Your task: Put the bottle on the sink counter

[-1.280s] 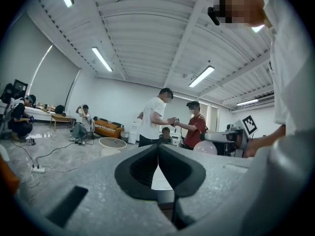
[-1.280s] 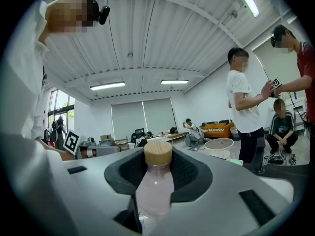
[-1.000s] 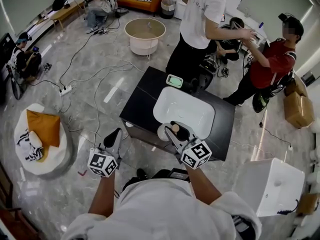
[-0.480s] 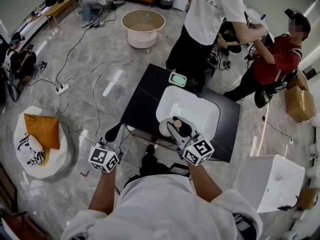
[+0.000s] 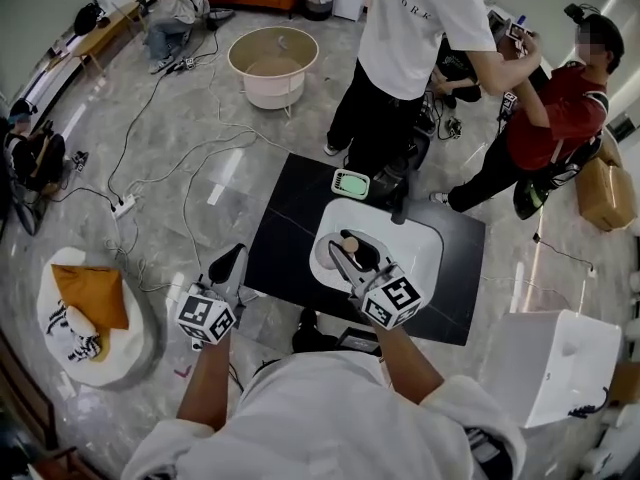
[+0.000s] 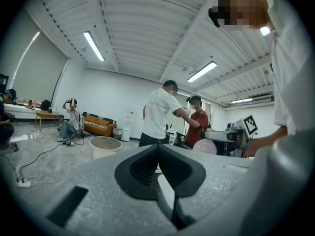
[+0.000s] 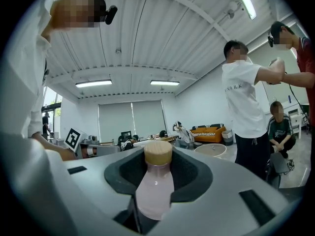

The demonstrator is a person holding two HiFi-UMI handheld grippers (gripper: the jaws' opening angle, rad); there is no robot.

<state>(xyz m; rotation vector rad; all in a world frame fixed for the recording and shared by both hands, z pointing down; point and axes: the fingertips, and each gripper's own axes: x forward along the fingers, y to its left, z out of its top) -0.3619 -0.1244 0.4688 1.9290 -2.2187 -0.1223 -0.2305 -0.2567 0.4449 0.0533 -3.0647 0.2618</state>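
With our right tool point(image 5: 350, 256) clamped on the wood-capped bottle point(image 7: 156, 188) above the white basin's point(image 5: 405, 236) near rim, we should shift to the bare black desk point(image 5: 285, 218) left of the tool, seat it upright, then let go, while our left tool point(image 5: 230, 265) idles pinched together, empty.

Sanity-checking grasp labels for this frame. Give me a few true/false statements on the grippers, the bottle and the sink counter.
1. The right gripper is shut on the bottle. True.
2. The left gripper holds a cup. False: its jaws are together with nothing between them.
3. The bottle has no cap. False: a tan cap is on it.
4. The sink counter is black, with a white basin. True.
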